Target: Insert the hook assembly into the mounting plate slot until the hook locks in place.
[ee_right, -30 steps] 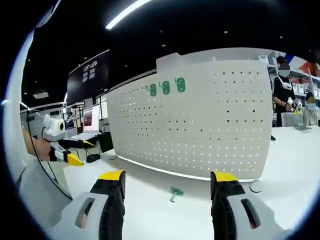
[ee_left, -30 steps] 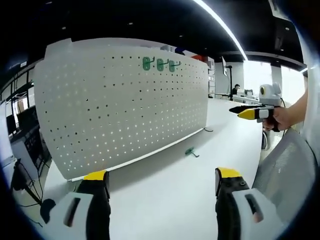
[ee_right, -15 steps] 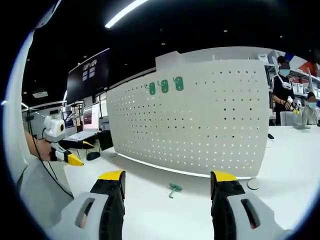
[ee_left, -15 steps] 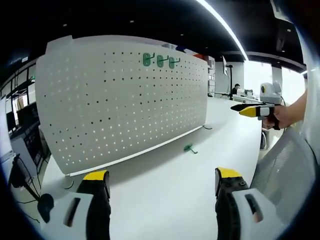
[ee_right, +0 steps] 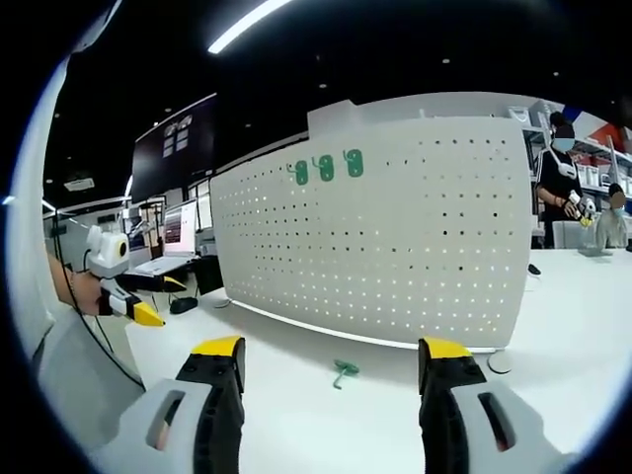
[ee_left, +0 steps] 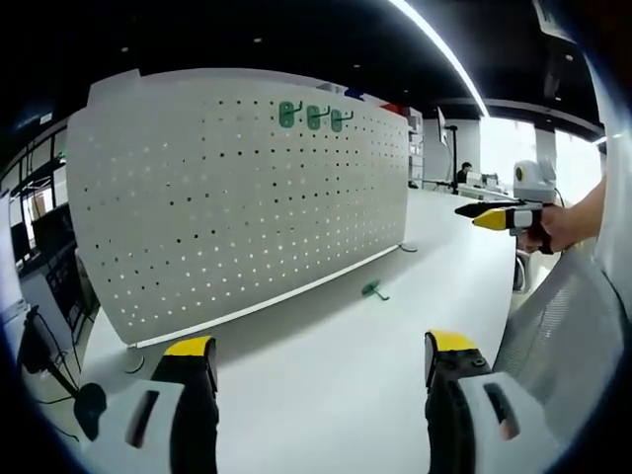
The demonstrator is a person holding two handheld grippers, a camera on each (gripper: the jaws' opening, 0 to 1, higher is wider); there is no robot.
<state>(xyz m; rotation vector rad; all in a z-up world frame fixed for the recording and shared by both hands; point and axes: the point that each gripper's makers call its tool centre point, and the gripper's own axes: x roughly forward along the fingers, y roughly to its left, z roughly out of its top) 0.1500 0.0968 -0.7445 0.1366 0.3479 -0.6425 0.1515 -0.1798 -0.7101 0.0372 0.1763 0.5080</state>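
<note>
A wide white counter (ee_left: 326,375) carries everything here, and most of its surface is bare. Standing upright along it is the mounting plate (ee_left: 237,197), a large white perforated panel with rows of small slots; in the right gripper view the same panel (ee_right: 395,237) faces the camera squarely. Three green hooks (ee_left: 313,117) already hang in a row near its upper edge, also seen at (ee_right: 326,167).

The left claw (ee_left: 314,360) is spread wide and holds nothing. The right claw (ee_right: 334,367) is likewise spread and empty, hovering above the counter. Each claw also shows at the side of the other's view, yellow-tipped in the person's hand: the right one at (ee_left: 491,216), the left one at (ee_right: 138,301).

The loose hook assembly (ee_left: 373,290) lies flat on the counter just in front of the plate's lower edge, apart from both claws; the right gripper view shows it (ee_right: 343,372) almost between that claw's jaws, further ahead.

It looks like small moulded plastic: light, stiff, probably a little slick, and likely to skid if nudged. A pinch across its flat backing, leaving the locking tab and prong free, seems the surest hold.

There is open room on every side of the hook for an approach; the plate's base edge behind it is the one limit.
</note>
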